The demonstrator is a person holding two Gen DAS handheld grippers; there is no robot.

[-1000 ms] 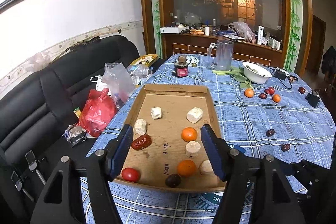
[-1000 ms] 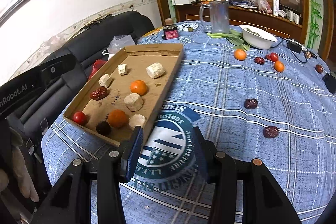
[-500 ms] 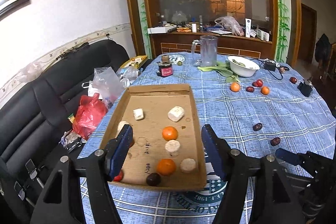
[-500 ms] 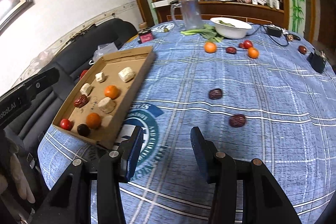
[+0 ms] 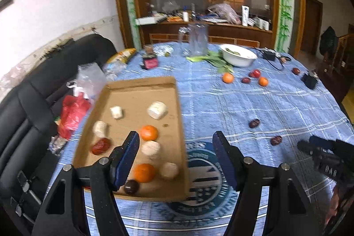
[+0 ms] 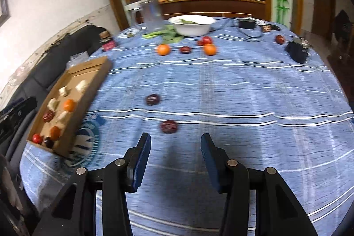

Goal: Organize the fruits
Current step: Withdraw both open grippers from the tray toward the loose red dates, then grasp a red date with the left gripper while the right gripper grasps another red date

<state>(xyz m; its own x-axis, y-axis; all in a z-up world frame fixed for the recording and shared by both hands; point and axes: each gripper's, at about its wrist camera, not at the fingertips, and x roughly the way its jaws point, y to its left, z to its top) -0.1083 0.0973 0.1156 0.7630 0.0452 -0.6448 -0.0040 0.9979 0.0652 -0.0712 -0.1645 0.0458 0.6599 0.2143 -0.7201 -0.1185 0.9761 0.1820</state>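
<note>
A cardboard tray [image 5: 132, 90] [image 6: 95, 72] on the blue cloth holds oranges [image 5: 149, 132], pale chunks [image 5: 157, 110], a red date [image 5: 101, 146], a tomato and a dark fruit. Loose fruit lies on the cloth: two dark red dates [image 6: 169, 126] [image 6: 152, 99] near the middle, and oranges [image 6: 163, 49], tomatoes and dates by the bowl. My left gripper [image 5: 176, 154] is open and empty above the tray's near right edge. My right gripper [image 6: 176, 154] is open and empty, just short of the nearest date.
A white bowl [image 6: 191, 25] with greens, a glass pitcher [image 5: 197, 39], a small jar [image 5: 150, 60] and black chargers [image 6: 297, 50] stand at the table's far side. A black sofa [image 5: 33, 90] with plastic bags lies left of the table.
Both grippers swung right. The right gripper moved from beside the tray over the open cloth toward the two loose dates. The left gripper shifted toward the tray's right edge.
</note>
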